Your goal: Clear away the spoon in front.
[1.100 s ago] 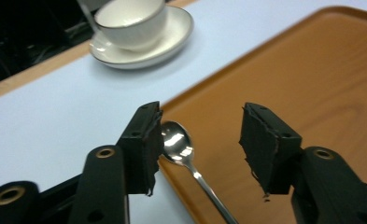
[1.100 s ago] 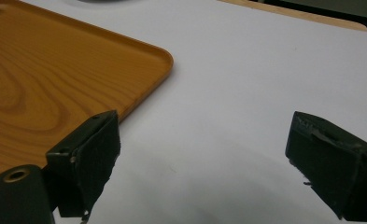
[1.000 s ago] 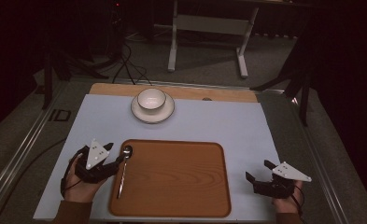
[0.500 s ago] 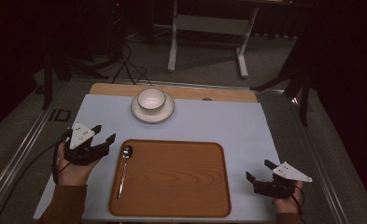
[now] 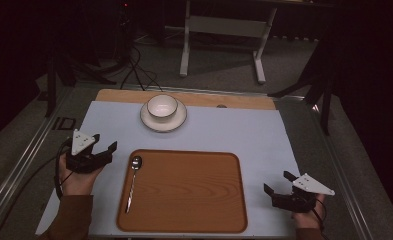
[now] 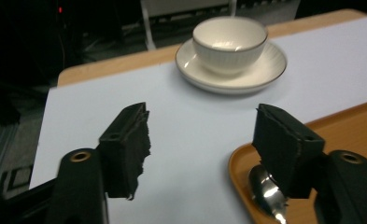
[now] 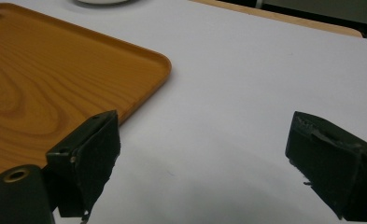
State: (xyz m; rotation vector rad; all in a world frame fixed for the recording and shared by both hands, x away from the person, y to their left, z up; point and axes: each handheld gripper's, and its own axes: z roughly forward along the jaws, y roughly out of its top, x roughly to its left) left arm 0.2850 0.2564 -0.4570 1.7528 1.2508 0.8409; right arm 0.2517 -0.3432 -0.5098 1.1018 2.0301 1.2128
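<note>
A metal spoon (image 5: 133, 180) lies lengthwise along the left edge of the wooden tray (image 5: 194, 195), bowl end farthest from me. A white cup (image 5: 162, 106) stands on its saucer (image 5: 149, 121) behind the tray. My left gripper (image 5: 106, 141) hovers open just left of the tray's far left corner, empty. In the left gripper view the spoon's bowl (image 6: 265, 189) shows beside the right jaw, and the cup (image 6: 230, 39) lies ahead of the left gripper (image 6: 204, 140). My right gripper (image 5: 276, 181) rests open and empty right of the tray, as the right gripper view (image 7: 209, 158) confirms.
A pale mat (image 5: 244, 135) covers the table, with a bare wooden strip (image 5: 234, 101) along its far edge. Metal rails (image 5: 29, 150) run along both sides. A white table frame (image 5: 221, 30) and cables (image 5: 134, 70) lie on the floor beyond.
My left gripper has drawn back to the left and away from the spoon, which stays on the tray. The right gripper has not moved.
</note>
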